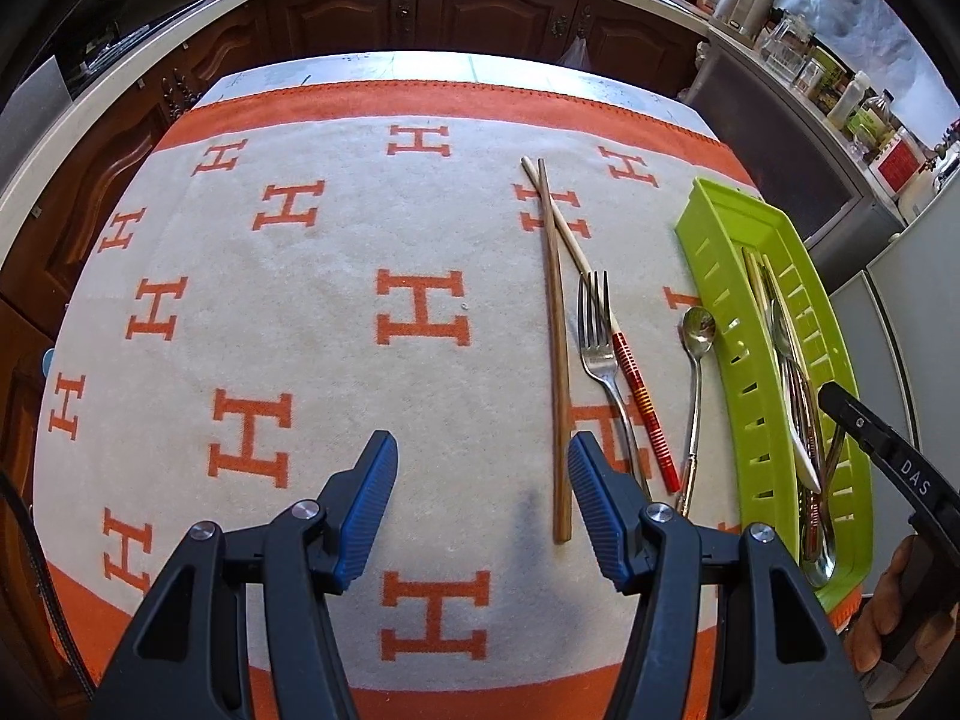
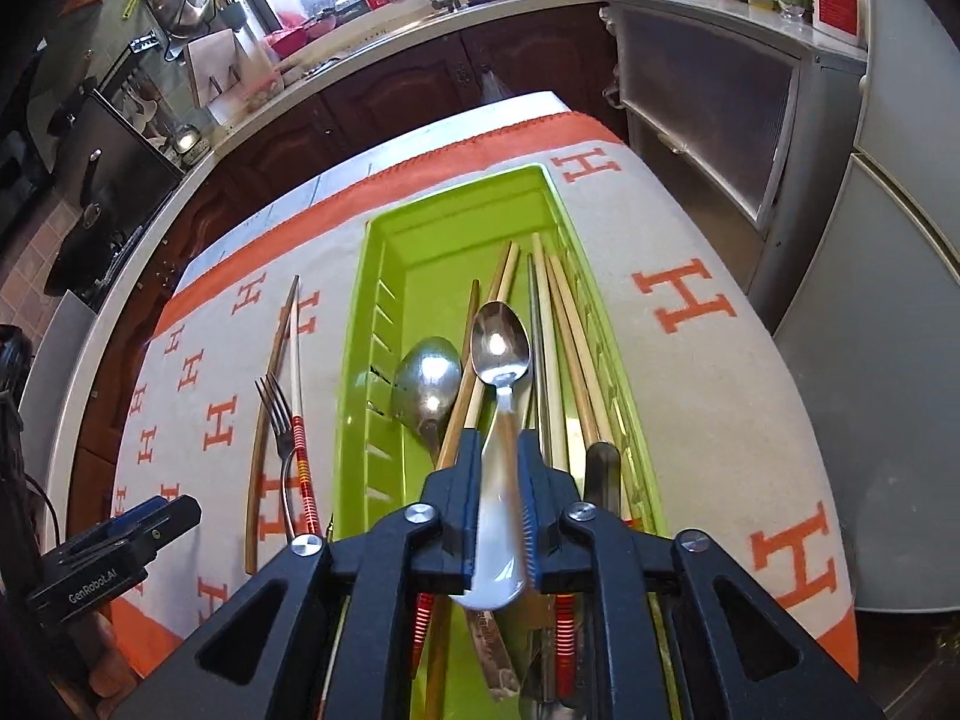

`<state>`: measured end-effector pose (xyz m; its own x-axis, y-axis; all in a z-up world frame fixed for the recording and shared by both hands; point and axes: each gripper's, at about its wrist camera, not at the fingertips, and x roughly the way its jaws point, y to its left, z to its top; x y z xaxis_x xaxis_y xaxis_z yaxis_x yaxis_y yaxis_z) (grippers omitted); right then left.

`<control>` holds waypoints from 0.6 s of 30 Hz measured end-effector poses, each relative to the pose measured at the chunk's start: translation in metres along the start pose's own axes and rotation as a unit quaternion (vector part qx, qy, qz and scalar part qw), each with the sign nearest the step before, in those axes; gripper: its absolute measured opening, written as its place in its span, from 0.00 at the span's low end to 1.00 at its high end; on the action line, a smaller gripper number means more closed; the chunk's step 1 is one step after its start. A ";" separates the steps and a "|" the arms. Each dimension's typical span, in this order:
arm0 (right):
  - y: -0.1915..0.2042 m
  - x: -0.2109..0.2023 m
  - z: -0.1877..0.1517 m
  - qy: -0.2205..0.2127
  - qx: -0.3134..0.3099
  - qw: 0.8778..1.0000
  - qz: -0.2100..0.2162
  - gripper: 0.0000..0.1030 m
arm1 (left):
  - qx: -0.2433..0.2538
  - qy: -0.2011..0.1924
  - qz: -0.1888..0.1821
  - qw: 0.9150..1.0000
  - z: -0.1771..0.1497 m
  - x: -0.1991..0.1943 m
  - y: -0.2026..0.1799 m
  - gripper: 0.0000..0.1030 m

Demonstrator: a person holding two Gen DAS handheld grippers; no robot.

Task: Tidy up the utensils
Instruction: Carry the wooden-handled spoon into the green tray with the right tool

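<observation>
Over the green tray (image 2: 384, 276): right tongs (image 2: 495, 450) around a white-handled spoon (image 2: 501, 348), grip unclear
Left tongs (image 1: 483, 474): spread, empty, above the counter cloth (image 1: 300, 312)

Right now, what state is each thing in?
Left gripper: open, empty.
Right gripper: slightly open, white-handled spoon between jaws.
Green tray: partly filled.
Fork: lying on cloth, outside tray.
Small spoon: lying on cloth, beside tray.
Brown chopstick: lying on cloth.

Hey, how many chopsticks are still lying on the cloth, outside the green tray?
2. A plain brown chopstick left of the fork, and a pale chopstick with a red banded handle right of it; they cross near their far ends. None seems hidden.
</observation>
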<state>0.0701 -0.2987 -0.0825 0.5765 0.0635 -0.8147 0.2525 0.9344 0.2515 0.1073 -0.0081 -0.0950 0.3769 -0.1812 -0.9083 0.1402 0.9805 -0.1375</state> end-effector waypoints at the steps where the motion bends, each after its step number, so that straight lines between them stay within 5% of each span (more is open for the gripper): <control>1: 0.006 -0.002 0.000 -0.004 0.000 1.000 0.000 0.18 | -0.001 0.000 -0.001 1.000 0.001 0.001 0.000 0.56; 18: -0.009 -0.011 0.007 -0.040 0.062 0.997 0.020 0.19 | -0.020 0.005 -0.053 0.998 0.018 0.016 -0.004 0.56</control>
<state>0.0673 -0.3099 -0.0721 0.6466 0.0679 -0.7598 0.3195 0.8803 0.3506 0.1296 -0.0163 -0.1020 0.3521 -0.2842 -0.8918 0.1418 0.9580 -0.2493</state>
